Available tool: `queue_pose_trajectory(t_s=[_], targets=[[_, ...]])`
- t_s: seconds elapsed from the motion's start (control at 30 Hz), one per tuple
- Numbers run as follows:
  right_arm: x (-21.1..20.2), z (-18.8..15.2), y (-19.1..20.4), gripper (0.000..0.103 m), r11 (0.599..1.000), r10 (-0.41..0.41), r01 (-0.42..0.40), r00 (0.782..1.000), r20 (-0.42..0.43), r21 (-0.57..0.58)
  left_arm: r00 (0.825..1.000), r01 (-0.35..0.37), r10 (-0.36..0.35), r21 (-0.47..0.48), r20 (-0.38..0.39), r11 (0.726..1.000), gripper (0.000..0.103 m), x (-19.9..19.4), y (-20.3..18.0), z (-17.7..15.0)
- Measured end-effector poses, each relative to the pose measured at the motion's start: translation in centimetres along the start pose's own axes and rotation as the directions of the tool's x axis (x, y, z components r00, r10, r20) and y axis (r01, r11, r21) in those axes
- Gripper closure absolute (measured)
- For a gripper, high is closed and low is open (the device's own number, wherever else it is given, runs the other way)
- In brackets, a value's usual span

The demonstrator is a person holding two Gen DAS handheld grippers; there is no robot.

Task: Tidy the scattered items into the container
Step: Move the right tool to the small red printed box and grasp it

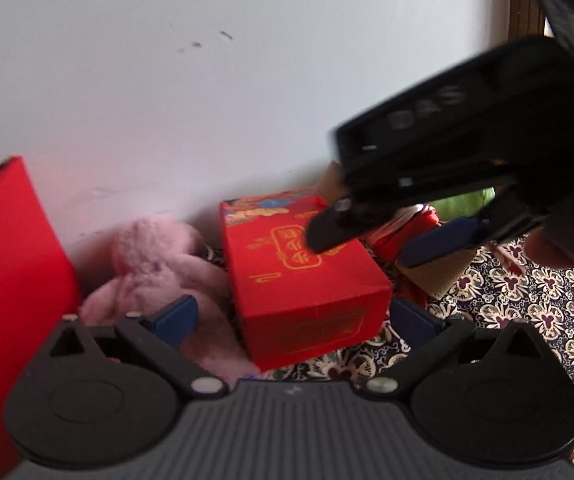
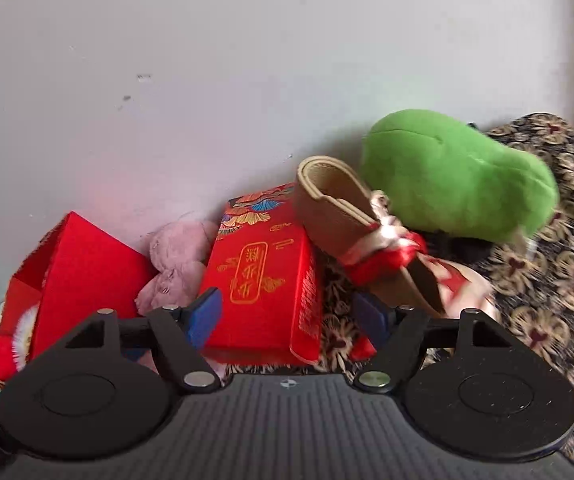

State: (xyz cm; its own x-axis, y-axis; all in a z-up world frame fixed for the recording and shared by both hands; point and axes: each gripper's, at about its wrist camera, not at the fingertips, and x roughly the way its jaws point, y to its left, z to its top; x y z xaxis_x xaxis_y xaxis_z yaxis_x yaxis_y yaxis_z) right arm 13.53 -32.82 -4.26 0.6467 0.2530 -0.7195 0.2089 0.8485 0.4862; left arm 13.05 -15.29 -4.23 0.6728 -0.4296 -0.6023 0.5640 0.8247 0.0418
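Red gift box (image 2: 261, 276) lies flat on patterned surface (image 2: 547, 320), pink plush (image 2: 179, 260) touching its left side. Both hand-held grippers, left (image 1: 291, 314) and right (image 2: 287, 314), gape wide, empty. Straddle box sides squarely, clear of plush, before closing.

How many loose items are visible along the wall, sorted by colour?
Red: 2, the decorated red box and the open red box.
Pink: 1, the pink plush toy.
Green: 1, the green plush toy.
Brown: 1, the brown bootie with red ribbon.
Total: 5
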Motion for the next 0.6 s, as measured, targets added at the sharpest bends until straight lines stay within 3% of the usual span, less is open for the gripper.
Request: queue_pose_trajectory(t_s=[0.23,0.6], targets=[[3.4,1.0,0.8,0.029,0.999,-0.022,0.020,0.998,-0.064,-0.033,0.998,0.055,-0.055,0.044,-0.004,0.998,0.008,1.7,-0.6,-0.2],[5.1,0.9,2.1,0.028,0.993,-0.029,0.015,0.993,-0.114,-0.117,0.997,0.075,-0.074,0.014,-0.012,0.997,0.011,1.8,-0.7,-0.8]])
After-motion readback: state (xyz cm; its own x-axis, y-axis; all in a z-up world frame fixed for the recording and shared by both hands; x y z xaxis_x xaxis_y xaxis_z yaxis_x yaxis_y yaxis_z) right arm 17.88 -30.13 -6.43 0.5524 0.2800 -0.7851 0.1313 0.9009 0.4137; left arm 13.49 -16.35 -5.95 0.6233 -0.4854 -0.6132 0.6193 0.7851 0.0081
